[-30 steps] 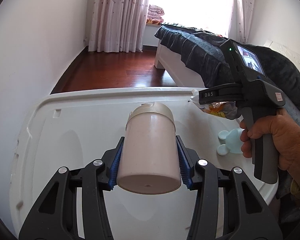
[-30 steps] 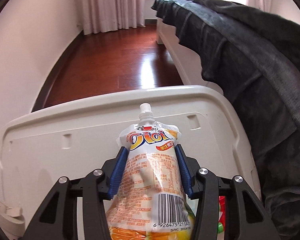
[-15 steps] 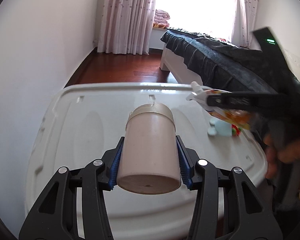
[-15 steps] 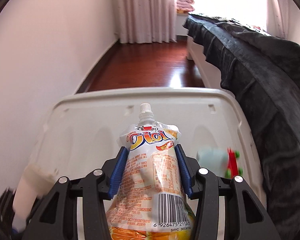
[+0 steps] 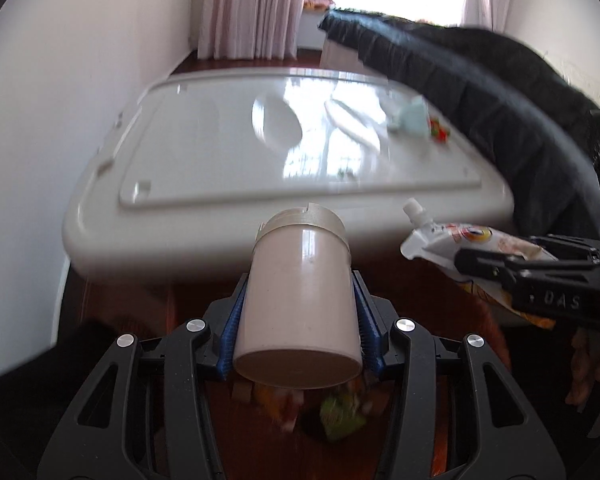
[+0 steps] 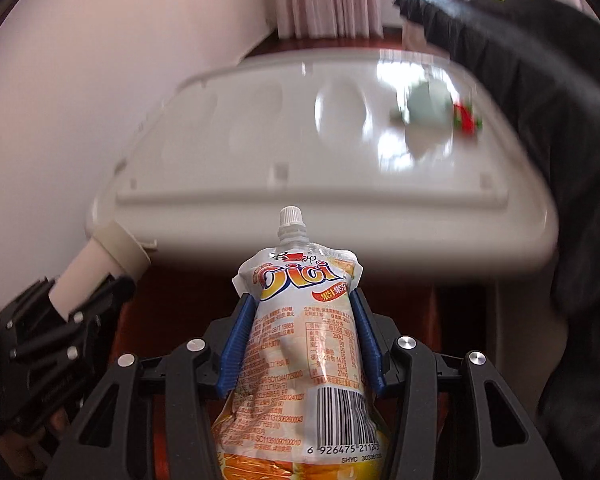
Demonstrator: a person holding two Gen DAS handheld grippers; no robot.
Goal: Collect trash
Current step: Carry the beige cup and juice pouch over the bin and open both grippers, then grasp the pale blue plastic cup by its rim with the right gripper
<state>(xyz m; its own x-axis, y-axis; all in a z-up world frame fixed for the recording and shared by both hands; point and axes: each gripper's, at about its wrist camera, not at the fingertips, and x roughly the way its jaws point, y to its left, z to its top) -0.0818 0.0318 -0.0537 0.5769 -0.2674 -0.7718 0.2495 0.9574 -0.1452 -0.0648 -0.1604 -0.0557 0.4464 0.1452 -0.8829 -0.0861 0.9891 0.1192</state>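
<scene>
My left gripper (image 5: 298,312) is shut on a pale pink cup with a beige lid (image 5: 300,296), held on its side, lid pointing forward. My right gripper (image 6: 298,336) is shut on an orange-and-white juice pouch (image 6: 300,360) with a white spout. Each gripper shows in the other's view: the pouch (image 5: 460,248) at the right of the left wrist view, the cup (image 6: 100,264) at the left of the right wrist view. Both are held in front of the near edge of a white plastic table (image 5: 220,152), above dark floor.
A pale blue object (image 5: 414,118) and a small red-and-green item (image 5: 439,130) lie at the table's far right. A bed with a dark blanket (image 5: 480,92) runs along the right. A white wall is on the left. Blurred colourful bits (image 5: 332,412) lie below the cup.
Both grippers have pulled back off the table toward me and now hang in front of its near edge. Each still holds its item. The view is motion-blurred.
</scene>
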